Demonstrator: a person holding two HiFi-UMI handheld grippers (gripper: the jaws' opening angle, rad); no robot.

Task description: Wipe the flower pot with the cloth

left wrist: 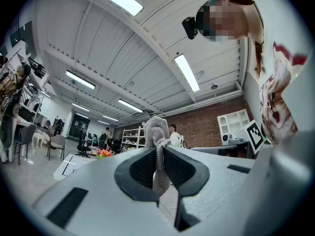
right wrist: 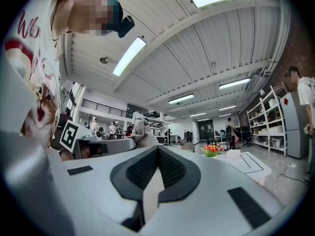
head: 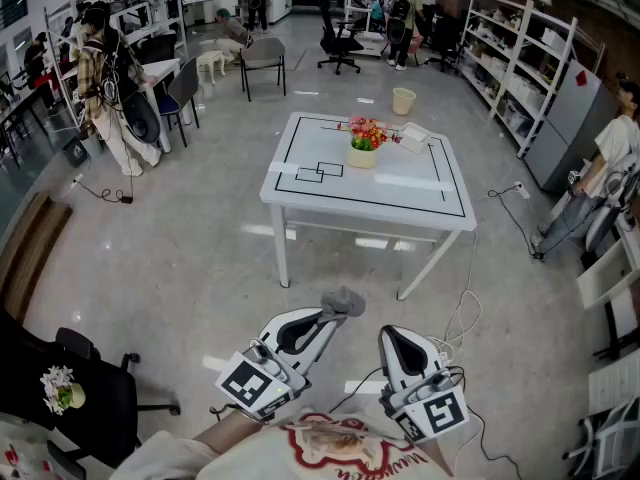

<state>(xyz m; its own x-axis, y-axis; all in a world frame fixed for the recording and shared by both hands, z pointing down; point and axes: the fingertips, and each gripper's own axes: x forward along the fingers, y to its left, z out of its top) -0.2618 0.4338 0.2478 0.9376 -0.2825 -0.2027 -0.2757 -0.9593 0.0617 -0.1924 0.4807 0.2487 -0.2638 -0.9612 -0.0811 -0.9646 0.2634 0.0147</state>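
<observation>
Left gripper (head: 318, 324): I had its jaws pinched on the grey cloth (head: 343, 302), which bunched up above the tips.
Flower pot (head: 362, 155): it stood on the white table (head: 420, 196) at my 12 o'clock, well apart from both tools (red and yellow blooms on top).
Right gripper (head: 398, 338): its jaws were pressed together with nothing between them.

Left gripper (head: 322, 318): jaws pinched on the grey cloth (head: 345, 301), nose tipped slightly up.
Right gripper (head: 398, 334): jaws together, empty, level.

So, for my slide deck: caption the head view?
Left tongs clamp a grey cloth; flower pot sits on the white table.
</observation>
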